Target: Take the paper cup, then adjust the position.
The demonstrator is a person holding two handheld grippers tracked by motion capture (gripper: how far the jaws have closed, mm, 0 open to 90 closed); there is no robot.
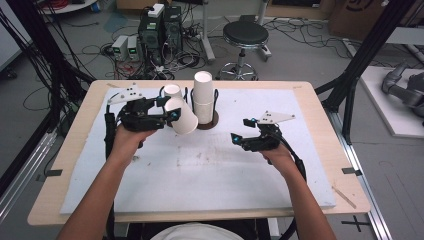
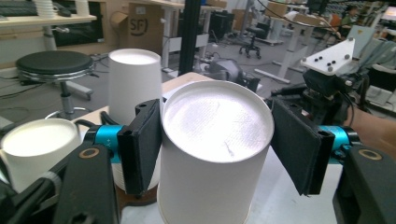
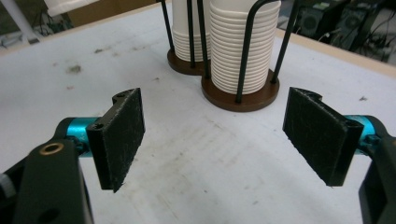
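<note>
While the white-padded surface (image 1: 200, 170) carries little besides the two cup racks, the work in hand is clearly cup handling. Tall stack of paper cups (image 1: 203, 97) stands in its wire holder (image 1: 216, 107) at the far middle of the surface; a shorter stack (image 1: 172, 90) sits just left of it in a second holder.

Left claw (image 1: 172, 116): clamped on a single paper cup (image 1: 182, 116), held tipped on its side above the surface, just left of the tall stack. In the left gripper view the cup's closed base (image 2: 215, 121) faces the camera, with one pad (image 2: 142, 144) pressing its wall and the other close against the far side.

Right claw (image 1: 239, 131): jaws wide apart, nothing between them, hovering over bare surface to the right of the holders. Its own view looks toward the ribbed rims of the tall stack (image 3: 238, 56).

Risks, as judged:
- Thin paper wall may dent or ovalise if the left pads squeeze harder.
- The grip is near the cup's base on a tapered wall, so the cup could slide out if tilted further.
- The held cup is near the tall stack; a sideways swing could knock the stack or holder.
- The right claw, closing in, might bump the wire uprights.
</note>
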